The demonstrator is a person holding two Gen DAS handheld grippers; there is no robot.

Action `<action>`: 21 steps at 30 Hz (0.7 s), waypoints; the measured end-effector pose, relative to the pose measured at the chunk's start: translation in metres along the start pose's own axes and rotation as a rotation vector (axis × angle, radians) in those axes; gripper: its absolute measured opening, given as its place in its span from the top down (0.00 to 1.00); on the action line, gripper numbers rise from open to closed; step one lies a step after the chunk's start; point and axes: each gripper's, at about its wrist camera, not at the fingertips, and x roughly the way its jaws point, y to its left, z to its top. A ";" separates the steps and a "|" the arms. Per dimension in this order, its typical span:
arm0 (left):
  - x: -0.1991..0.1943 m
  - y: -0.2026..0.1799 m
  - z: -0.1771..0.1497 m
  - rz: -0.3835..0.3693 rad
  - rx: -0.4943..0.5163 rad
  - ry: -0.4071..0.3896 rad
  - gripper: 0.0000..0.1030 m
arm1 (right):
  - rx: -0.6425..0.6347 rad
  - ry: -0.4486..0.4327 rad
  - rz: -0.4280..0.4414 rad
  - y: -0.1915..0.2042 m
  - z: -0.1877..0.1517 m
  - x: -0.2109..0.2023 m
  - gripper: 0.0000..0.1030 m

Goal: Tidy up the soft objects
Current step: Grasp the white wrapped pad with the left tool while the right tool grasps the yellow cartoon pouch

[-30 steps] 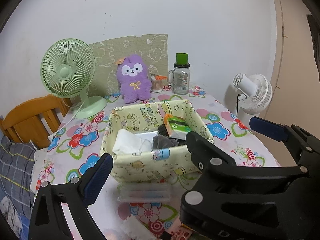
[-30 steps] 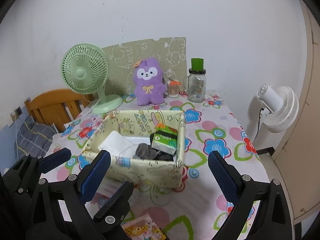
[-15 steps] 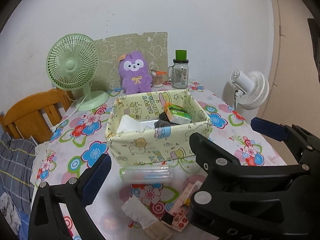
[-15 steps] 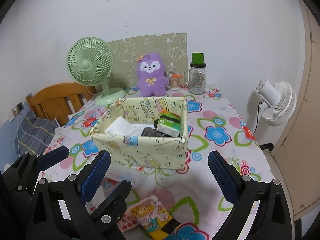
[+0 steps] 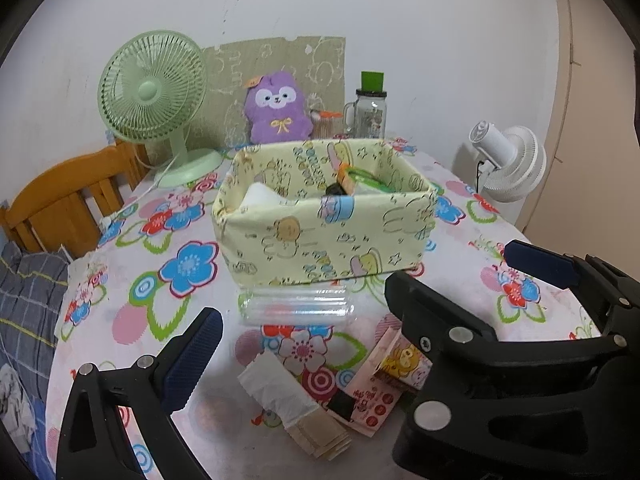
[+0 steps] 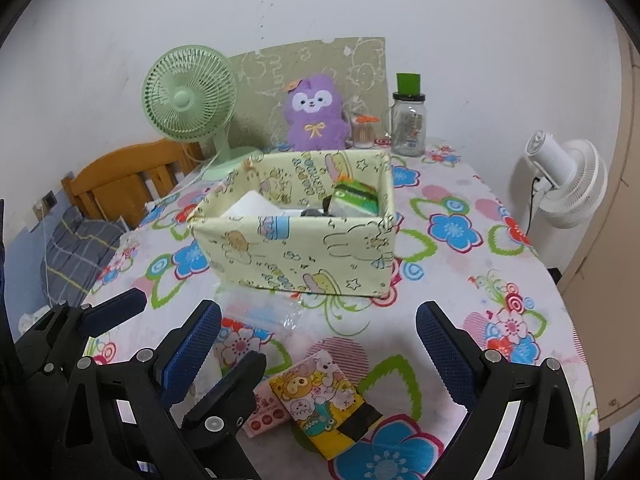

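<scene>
Yellow fabric bin (image 5: 324,236) mid-counter, tissue packs (image 6: 320,400) near it; left gripper (image 5: 360,308) and right gripper (image 6: 320,344) jaws released, empty.

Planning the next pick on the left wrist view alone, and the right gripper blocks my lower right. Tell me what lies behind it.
Observer: A yellow cartoon-print packet lies flat on the tablecloth, overlapping a pink packet.
Operator: Report the right gripper's state.
Observer: The right gripper is open and empty. In the right wrist view, the yellow packet sits just below the gap between its fingers.
Operator: Check the basket's right end.
Observer: Inside the fabric basket, a green packet leans against the right wall.
</scene>
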 end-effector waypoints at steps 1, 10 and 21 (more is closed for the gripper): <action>0.002 0.001 -0.002 0.002 -0.006 0.004 0.00 | -0.004 -0.001 0.000 0.000 -0.002 0.001 0.04; 0.015 0.012 -0.021 0.011 -0.030 0.034 0.00 | -0.038 0.031 0.014 0.002 -0.017 0.015 0.04; 0.029 0.020 -0.036 0.032 -0.042 0.061 0.00 | -0.037 0.056 -0.022 -0.002 -0.033 0.029 0.04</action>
